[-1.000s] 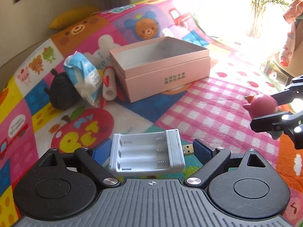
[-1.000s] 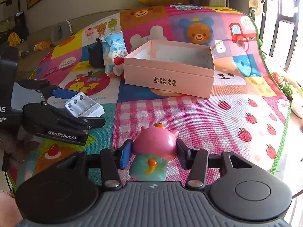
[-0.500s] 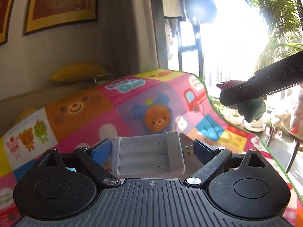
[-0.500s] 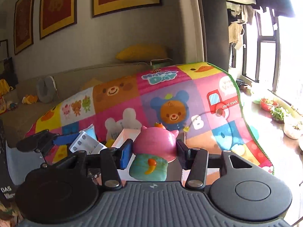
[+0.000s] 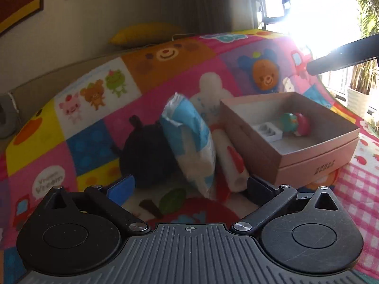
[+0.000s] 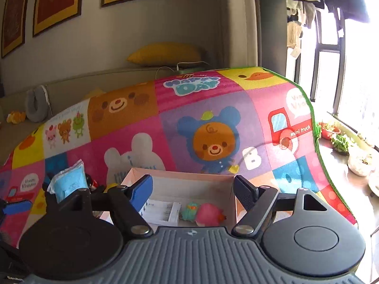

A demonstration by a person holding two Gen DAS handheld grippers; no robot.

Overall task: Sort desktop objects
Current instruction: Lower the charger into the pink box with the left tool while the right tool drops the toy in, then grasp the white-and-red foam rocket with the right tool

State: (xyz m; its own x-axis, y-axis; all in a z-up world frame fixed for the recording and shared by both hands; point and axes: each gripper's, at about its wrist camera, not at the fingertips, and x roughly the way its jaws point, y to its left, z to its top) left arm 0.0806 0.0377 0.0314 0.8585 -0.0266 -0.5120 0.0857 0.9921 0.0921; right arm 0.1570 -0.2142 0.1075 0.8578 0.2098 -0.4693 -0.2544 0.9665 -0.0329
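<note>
Pink cardboard box (image 5: 317, 163), seemingly rectangular.

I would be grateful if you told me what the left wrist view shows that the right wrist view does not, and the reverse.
Only the left wrist view shows the black plush toy, the white roll against the pink box, and the open left gripper. Only the right wrist view shows the window-side plants and the open right gripper above the box. Both show the box holding the white battery holder and pink toy, and the blue-white packet beside it.
</note>
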